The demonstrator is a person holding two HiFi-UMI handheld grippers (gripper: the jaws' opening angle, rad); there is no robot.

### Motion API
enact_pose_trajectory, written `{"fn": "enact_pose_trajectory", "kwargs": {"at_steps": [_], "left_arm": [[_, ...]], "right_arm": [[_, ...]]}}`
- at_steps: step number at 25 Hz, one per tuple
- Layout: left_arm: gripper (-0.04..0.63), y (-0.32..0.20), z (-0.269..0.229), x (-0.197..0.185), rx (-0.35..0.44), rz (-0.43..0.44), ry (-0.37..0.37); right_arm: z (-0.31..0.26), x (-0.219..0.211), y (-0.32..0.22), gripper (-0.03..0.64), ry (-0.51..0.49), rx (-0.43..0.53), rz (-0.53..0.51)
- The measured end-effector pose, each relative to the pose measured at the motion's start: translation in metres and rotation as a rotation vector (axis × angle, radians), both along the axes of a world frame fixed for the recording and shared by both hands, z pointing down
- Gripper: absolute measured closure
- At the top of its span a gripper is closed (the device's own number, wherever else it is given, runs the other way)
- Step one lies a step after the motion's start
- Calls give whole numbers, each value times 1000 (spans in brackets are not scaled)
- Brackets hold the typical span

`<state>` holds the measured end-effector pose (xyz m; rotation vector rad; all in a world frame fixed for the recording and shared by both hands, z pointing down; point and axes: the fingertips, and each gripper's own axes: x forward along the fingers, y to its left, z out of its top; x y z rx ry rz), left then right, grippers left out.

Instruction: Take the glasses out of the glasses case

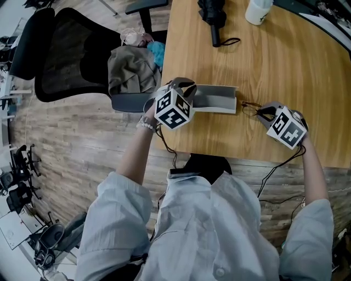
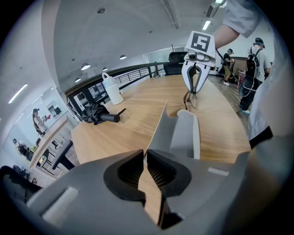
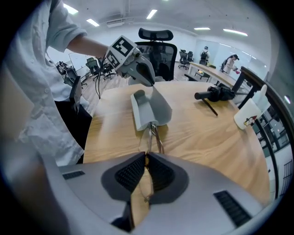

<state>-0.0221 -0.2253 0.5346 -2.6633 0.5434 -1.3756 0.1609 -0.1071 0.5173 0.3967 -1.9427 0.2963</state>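
An open grey glasses case [image 1: 215, 99] lies on the wooden table [image 1: 274, 66]. My left gripper [image 1: 184, 88] is shut on the case's left end; in the left gripper view its jaws [image 2: 146, 158] pinch the thin lid edge of the case [image 2: 183, 133]. Thin-framed glasses [image 1: 251, 107] sit just right of the case, with my right gripper [image 1: 267, 112] shut on them. In the right gripper view the glasses [image 3: 154, 137] run from the right gripper [image 3: 146, 160] up to the open end of the case [image 3: 149, 108]. Whether their far tip is still inside is unclear.
A folded black umbrella [image 1: 214, 19] and a white bottle [image 1: 256, 11] stand at the far side of the table. A black office chair [image 1: 66, 55] with bundled clothing [image 1: 130, 70] is left of the table. The table's near edge runs close to my body.
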Motion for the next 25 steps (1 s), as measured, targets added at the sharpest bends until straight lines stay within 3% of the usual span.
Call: {"fn": "enact_pose_trajectory", "kwargs": {"at_steps": [8,16,21,25], "left_arm": [[566,1,-1,0,5,7,-5],[566,3,0,-1,6,14,0],[566,5,-2,-2,8,20,-1],[566,9,-3,-3,12,32,-4]], "right_arm": [[19,2,-6,595,-24,-63,39],[27,10,-16,592,17,56,52],[21,12,-20,477,25,88,66],[2,10,-26,466,-2,150,106]]}}
